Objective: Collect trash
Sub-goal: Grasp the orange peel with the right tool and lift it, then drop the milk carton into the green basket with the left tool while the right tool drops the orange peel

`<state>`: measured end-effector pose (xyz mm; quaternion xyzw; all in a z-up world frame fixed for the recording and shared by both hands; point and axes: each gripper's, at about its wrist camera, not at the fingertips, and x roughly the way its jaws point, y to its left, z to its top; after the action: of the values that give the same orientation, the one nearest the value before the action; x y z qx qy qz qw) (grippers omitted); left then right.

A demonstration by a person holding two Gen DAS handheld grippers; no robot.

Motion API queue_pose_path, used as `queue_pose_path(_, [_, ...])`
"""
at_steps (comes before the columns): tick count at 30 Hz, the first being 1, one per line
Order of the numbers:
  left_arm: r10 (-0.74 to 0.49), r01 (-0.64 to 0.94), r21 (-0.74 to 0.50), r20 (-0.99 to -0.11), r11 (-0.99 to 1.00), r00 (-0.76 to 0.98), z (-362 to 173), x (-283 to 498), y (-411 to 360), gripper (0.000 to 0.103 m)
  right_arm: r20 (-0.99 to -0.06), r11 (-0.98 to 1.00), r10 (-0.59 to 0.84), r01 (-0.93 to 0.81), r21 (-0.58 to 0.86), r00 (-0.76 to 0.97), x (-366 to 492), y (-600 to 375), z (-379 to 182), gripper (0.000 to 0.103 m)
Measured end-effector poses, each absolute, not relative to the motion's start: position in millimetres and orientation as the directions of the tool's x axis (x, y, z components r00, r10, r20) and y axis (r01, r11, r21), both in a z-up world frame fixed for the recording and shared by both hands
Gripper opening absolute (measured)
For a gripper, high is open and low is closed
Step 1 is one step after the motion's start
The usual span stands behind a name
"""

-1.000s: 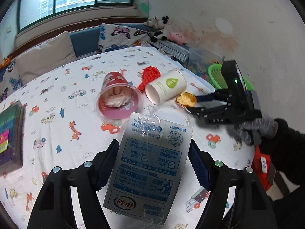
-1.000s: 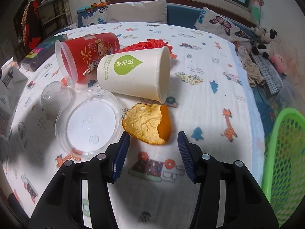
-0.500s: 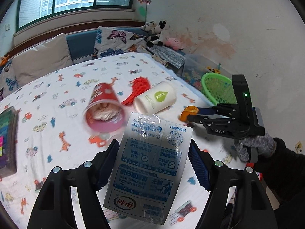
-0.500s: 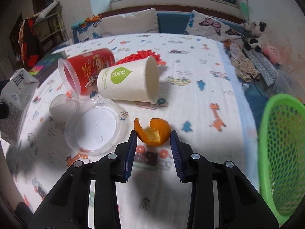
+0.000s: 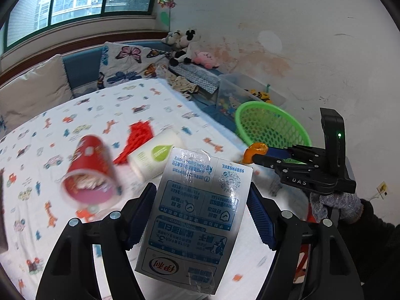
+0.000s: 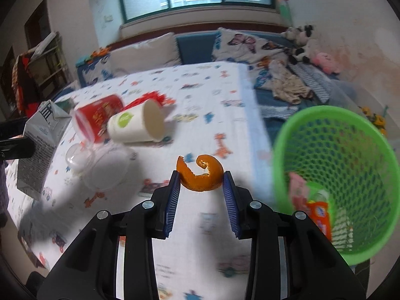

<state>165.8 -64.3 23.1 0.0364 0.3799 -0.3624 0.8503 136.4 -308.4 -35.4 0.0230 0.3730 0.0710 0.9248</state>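
The left hand-held gripper point(image 5: 200, 212) is clamped on a grey and blue milk carton point(image 5: 195, 215), held above the bench point(image 5: 75, 115); the carton carries Chinese print, a red oval logo and a QR code, most of it too small to read. The right hand-held gripper point(image 6: 201, 187) is closed on a curled piece of orange peel point(image 6: 200, 176), lifted clear of the cartoon-print cloth and just beside the green mesh basket point(image 6: 332, 135). The basket stands off the bench edge and already holds a striped item and an orange packet, lettering illegible. Lying on the bench are a red cup point(image 5: 87, 172) on its side, a white paper cup point(image 6: 136, 123) with a green leaf mark beside it, a red net point(image 5: 136, 137) behind them, and a clear plastic lid point(image 6: 107, 172). The right device body reads "DAS". Nothing stands between the peel and the basket rim.
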Motion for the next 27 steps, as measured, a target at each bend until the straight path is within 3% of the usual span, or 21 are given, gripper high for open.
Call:
queue_pose_path(18, [-0.667, 0.742, -0.230, -0.650, 0.630, 0.365, 46, 192, -214, 0.070, -0.658, 0.951, -0.121, 0.276, 0.137, 0.743, 105, -437, -43, 0.039])
queue_pose_path(20, [-0.667, 0.746, -0.226, -0.650, 0.627, 0.364, 48, 195, -228, 0.070, -0.652, 0.939, -0.125, 0.301, 0.164, 0.748, 101, -447, -45, 0.048])
queue_pose_path(27, [-0.683, 0.743, -0.257, -0.643, 0.618, 0.346, 48, 210, -275, 0.070, -0.627, 0.910, -0.120, 0.338, 0.241, 0.770, 79, -468, -44, 0.054])
